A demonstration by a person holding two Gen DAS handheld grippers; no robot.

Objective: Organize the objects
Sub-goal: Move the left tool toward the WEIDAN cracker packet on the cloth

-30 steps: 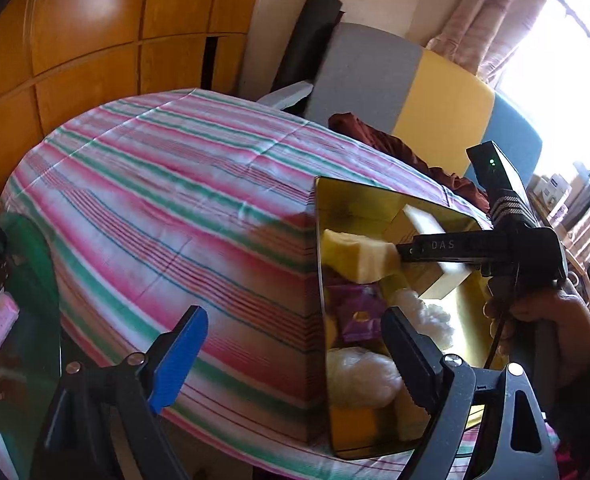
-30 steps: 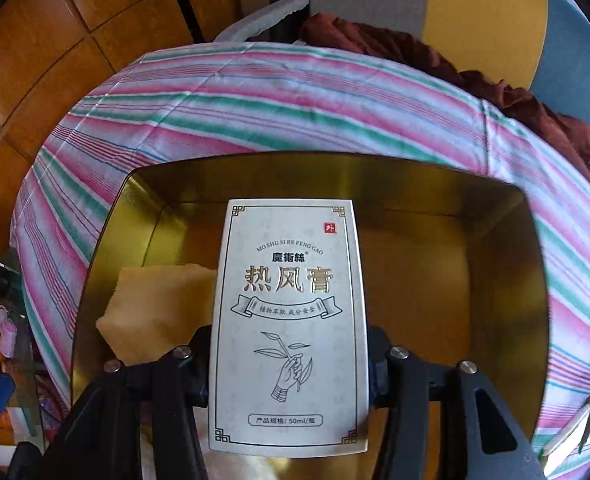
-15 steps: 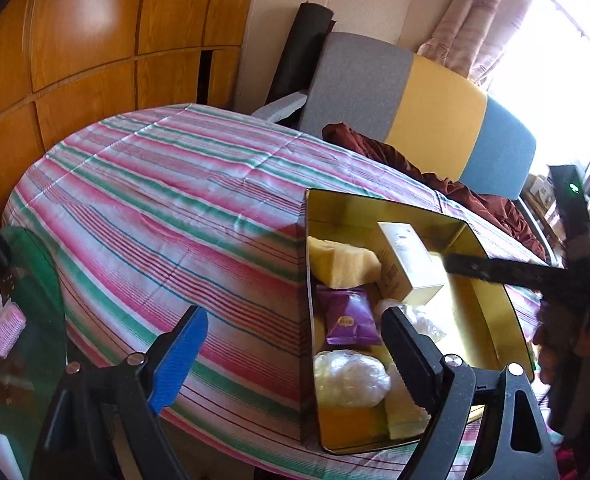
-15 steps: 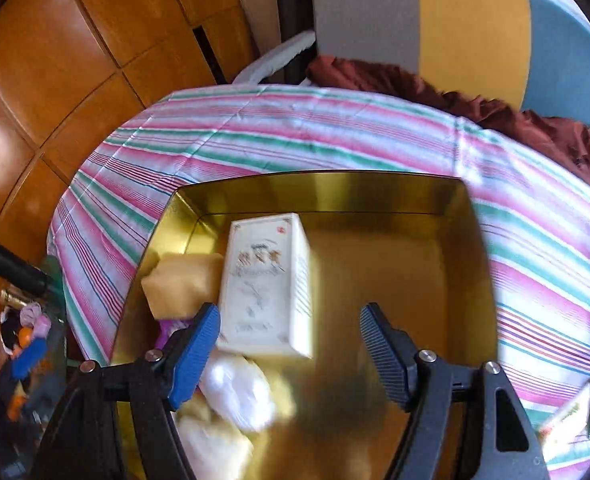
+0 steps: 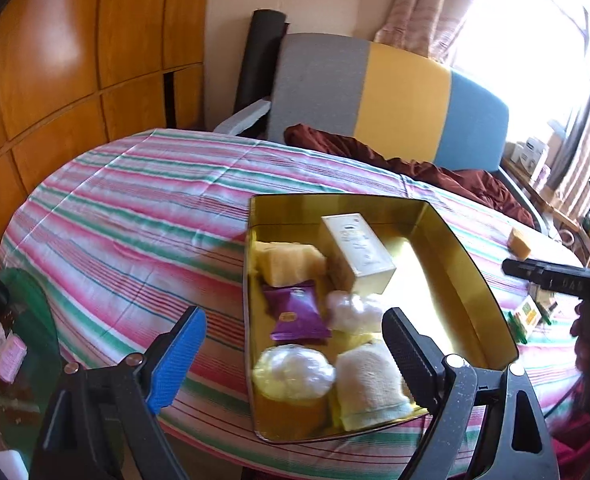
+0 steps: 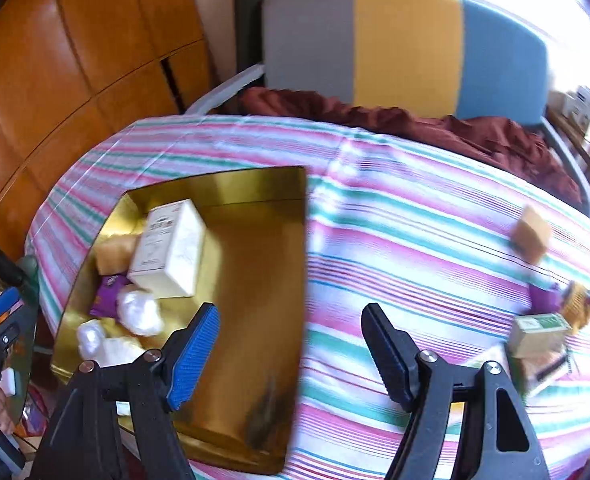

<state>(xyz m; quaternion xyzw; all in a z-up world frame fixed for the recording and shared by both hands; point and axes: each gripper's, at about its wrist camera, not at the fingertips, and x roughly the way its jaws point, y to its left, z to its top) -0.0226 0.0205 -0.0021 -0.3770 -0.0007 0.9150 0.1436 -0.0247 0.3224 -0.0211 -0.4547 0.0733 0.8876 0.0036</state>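
Observation:
A gold tin [image 5: 471,264] sits on the striped tablecloth [image 5: 135,216]. In it lie a white carton [image 5: 361,250], a yellow sponge cake [image 5: 289,260], a purple packet [image 5: 297,314], white wrapped balls [image 5: 291,372] and a pale pouch [image 5: 369,386]. The tin [image 6: 255,320] and carton [image 6: 171,250] also show in the right wrist view. My left gripper [image 5: 291,356] is open and empty over the tin's near end. My right gripper [image 6: 291,352] is open and empty above the tin's right wall.
Loose items lie on the cloth at the right: a tan box [image 6: 531,232], a green-and-white carton [image 6: 539,334], a purple packet [image 6: 545,298]. A grey, yellow and blue chair [image 5: 395,100] with a maroon cloth [image 5: 435,168] stands behind the table. Wood panelling is at the left.
My right gripper let go of the white carton in the tin, opened, then pulled back and swung right. My left gripper stayed open and lifted slightly.

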